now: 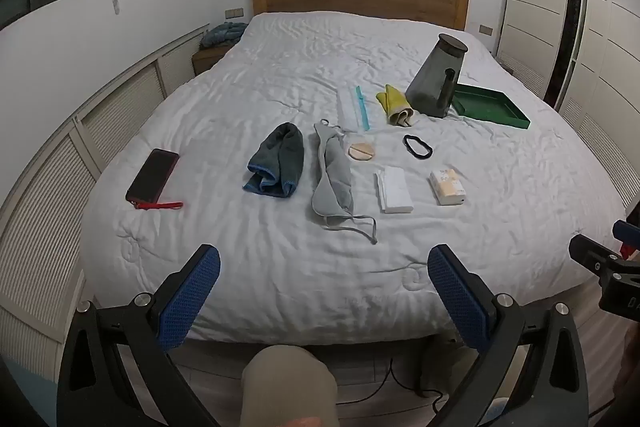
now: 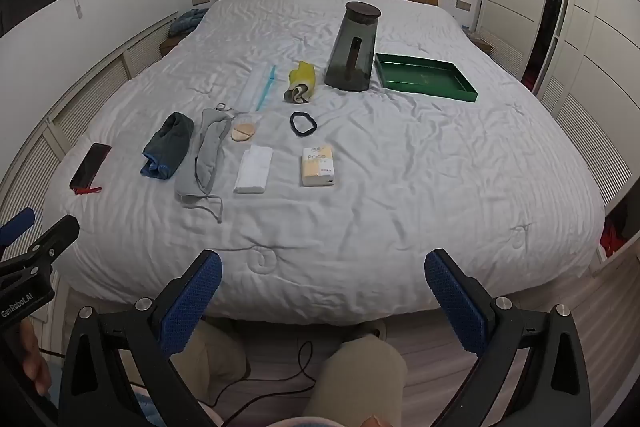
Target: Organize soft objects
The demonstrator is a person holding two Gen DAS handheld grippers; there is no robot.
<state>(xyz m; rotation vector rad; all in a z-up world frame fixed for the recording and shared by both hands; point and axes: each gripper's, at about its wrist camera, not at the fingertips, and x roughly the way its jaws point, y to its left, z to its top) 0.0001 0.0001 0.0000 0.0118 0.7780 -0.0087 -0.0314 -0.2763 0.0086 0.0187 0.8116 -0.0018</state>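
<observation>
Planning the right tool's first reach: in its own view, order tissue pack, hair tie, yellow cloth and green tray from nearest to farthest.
1. Tissue pack, centre, nearest the right tool.
2. Hair tie, just beyond.
3. Yellow cloth, further back.
4. Green tray, back right, about level with the cloth; too close to call.

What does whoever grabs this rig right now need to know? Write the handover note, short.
Left gripper: open, empty, short of the bed's near edge. Right gripper: the same.
On the white duvet: dark rolled towel, grey eye mask, round puff, white folded cloth, tissue pack, black hair tie, yellow cloth.
Green tray, far right, looks empty; grey lidded jug stands beside it.
Phone lies at the left edge, apart from the rest.
Done: nothing appears sorted.
Left: every soft item still to gather, probably into the tray.
</observation>
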